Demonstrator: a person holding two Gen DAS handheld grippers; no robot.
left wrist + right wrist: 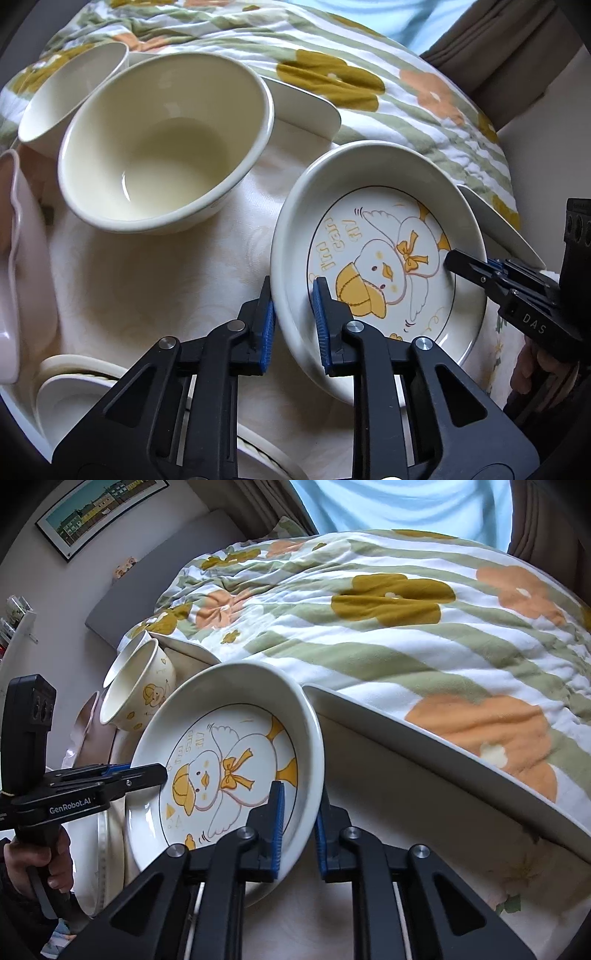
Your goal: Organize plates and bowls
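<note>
A cream deep plate with a yellow duck drawing [380, 258] is held between both grippers; it also shows in the right wrist view [229, 768]. My left gripper [293, 321] has its blue pads on either side of the plate's left rim. My right gripper [299, 827] has its pads on either side of the opposite rim, and it shows in the left wrist view [476, 269]. A large cream bowl [166, 144] stands behind on the left, with a smaller bowl [70, 96] behind it.
A pink dish [14, 266] lies at the left edge. Stacked white dishes [74, 391] sit at the lower left. A white tray rim [443, 760] borders the cloth-covered surface. A flowered quilt [369, 609] lies behind.
</note>
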